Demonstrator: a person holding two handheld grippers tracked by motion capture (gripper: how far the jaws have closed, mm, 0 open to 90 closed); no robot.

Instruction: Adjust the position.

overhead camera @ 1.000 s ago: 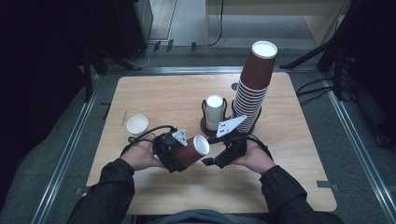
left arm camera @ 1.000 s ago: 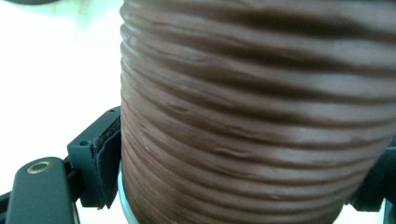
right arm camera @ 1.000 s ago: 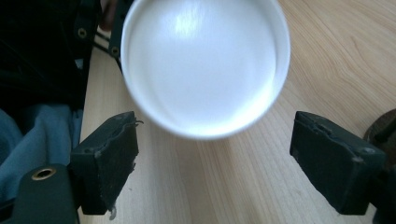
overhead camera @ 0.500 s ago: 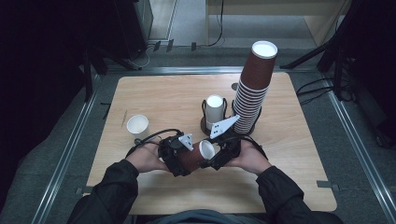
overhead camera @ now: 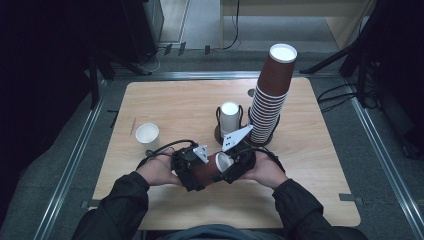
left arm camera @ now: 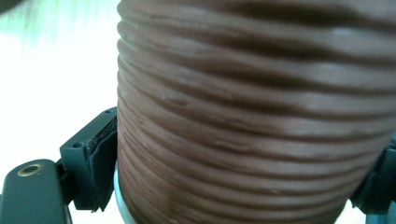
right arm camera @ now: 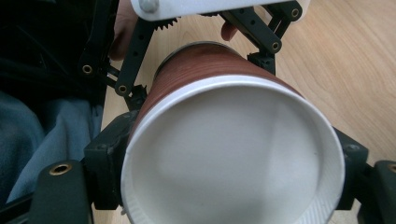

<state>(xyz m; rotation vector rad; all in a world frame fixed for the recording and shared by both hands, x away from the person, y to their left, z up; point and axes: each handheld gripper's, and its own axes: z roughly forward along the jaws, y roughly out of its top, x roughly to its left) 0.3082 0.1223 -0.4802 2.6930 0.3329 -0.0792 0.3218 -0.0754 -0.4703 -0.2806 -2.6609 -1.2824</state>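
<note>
I held one brown ribbed cup (overhead camera: pixel 209 169) on its side just above the desk (overhead camera: pixel 320 165), near its front edge, between two claws. The left claw (overhead camera: pixel 192 170) pinched the cup's body; its jaws had just been opening, pads against the ribs. The right claw (overhead camera: pixel 235 165) gripped the rim end; its jaws had just been closing onto the cup. I counted one loose white-lined cup (overhead camera: pixel 147 134), one tall cup stack (overhead camera: pixel 270 100) and one cup in a wire holder (overhead camera: pixel 230 117).

Left hand-held gripper (overhead camera: pixel 194 169) and right hand-held gripper (overhead camera: pixel 235 164) meet (jaws facing), the right's closing.
</note>
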